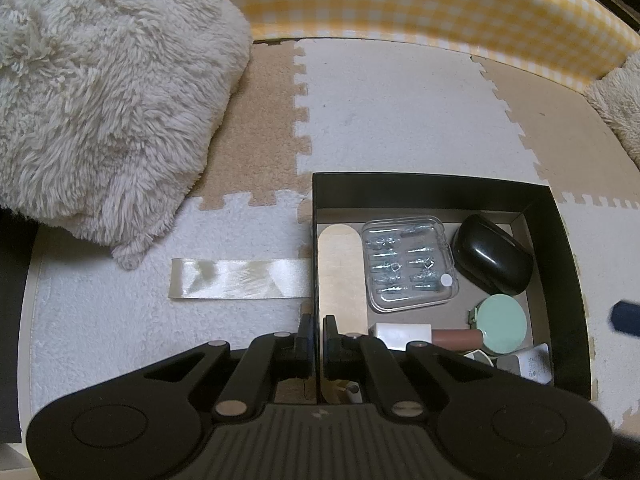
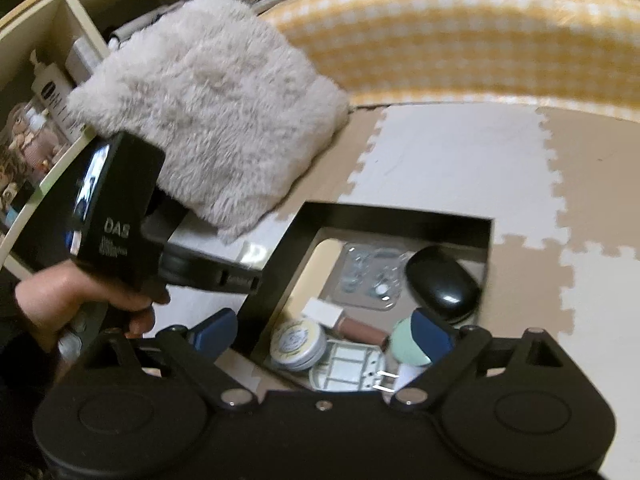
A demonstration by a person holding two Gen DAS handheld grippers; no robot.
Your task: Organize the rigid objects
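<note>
Box: my black box (image 1: 432,192) sits on the floor mat, open at the top, thin stiff walls, grey-brown base; its near wall is hidden under my claws in both views.
Left claw: my left claw (image 1: 318,338) is pressed shut on the box's left wall, one finger outside, one inside.
Right claw: my right claw (image 2: 326,330) stands wide open over the near part of the box, nothing between its blue pads (image 2: 432,334); the tin and the charger lie below the gap.
Clear case: a transparent hard plastic case (image 1: 410,264) with small metal bits in rows lies flat at the box's middle; in the right wrist view it is blurred.
Black case: a glossy rounded black case (image 1: 492,256) lies by the right wall.
Green disc: a matte mint-green round piece (image 1: 504,326), partly behind my right pad in the right wrist view.
Tube: a brown tube with a white square cap (image 1: 424,336), lying flat near the left claw.
Tin: a round pale tin (image 2: 298,344) with a printed lid, text unreadable.
Charger: a white plug (image 2: 352,368) with two metal prongs, partly cut off by my claw's frame.
Wooden piece: a pale flat board with a rounded end (image 1: 342,272) along the left wall; what it is I cannot tell.
Ribbon: a satin cream ribbon (image 1: 240,278) lies flat on the mat, outside, running up to the box's left wall.
Cushion: a shaggy off-white cushion (image 1: 104,100) beyond the ribbon.
Mat: interlocking beige and white floor mat (image 1: 400,112), toothed edges.
Hand: my left hand (image 2: 80,300) grips the left claw's handle, its lower part cut off.
</note>
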